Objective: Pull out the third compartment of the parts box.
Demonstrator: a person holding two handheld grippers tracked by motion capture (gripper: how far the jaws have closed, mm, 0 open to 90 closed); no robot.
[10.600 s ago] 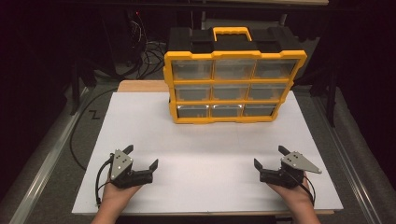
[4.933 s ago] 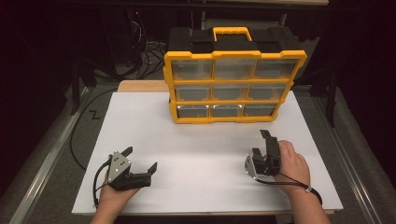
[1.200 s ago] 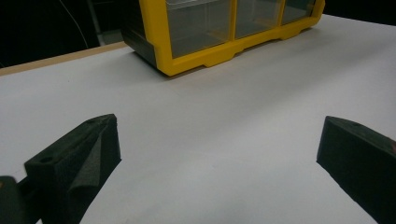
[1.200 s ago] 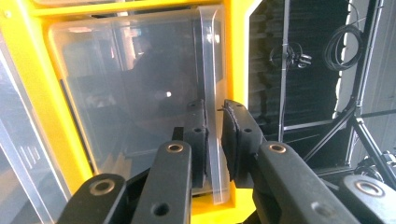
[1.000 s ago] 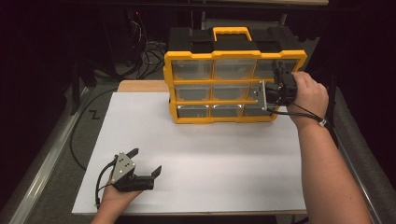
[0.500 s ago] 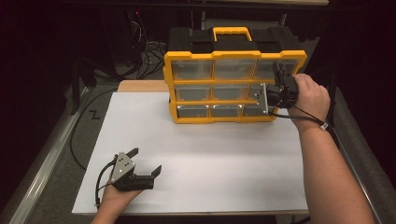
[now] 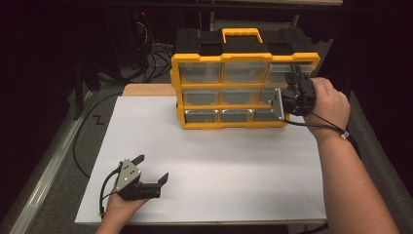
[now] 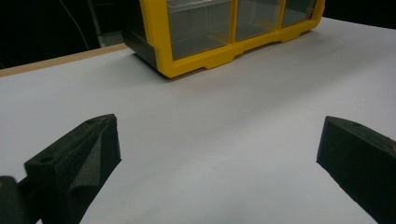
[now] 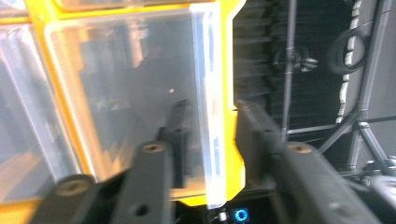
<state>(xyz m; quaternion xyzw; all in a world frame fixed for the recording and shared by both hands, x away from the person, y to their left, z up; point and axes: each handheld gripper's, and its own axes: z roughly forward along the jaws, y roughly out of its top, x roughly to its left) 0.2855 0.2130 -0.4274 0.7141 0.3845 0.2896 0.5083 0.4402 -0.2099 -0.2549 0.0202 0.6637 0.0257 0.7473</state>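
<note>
A yellow organiser (image 7: 224, 57) with clear drawers and a black top stands at the back of the white board (image 7: 219, 161). My right gripper (image 7: 294, 80) is raised against its right column, turned on its side. In the right gripper view, the right gripper (image 9: 210, 121) has its jaws close together, straddling the right edge of a clear drawer (image 9: 121, 84) and the yellow frame (image 9: 231, 70) beside it. The view is blurred. My left gripper (image 7: 153, 166) rests on the board near the front left, open and empty. The left gripper (image 8: 217, 144) faces the organiser's lower left corner (image 8: 187, 65).
A wooden table edge (image 7: 146, 89) shows behind the board at the left. Cables (image 7: 151, 53) lie on the dark floor behind and left of the table. A metal rail (image 7: 48, 161) runs along the left side. Stand legs (image 9: 359, 126) rise beyond the organiser's right side.
Over ten seconds my right gripper rose from the front right of the board to the organiser's right column. In the last second it only settled slightly. The left gripper stayed put.
</note>
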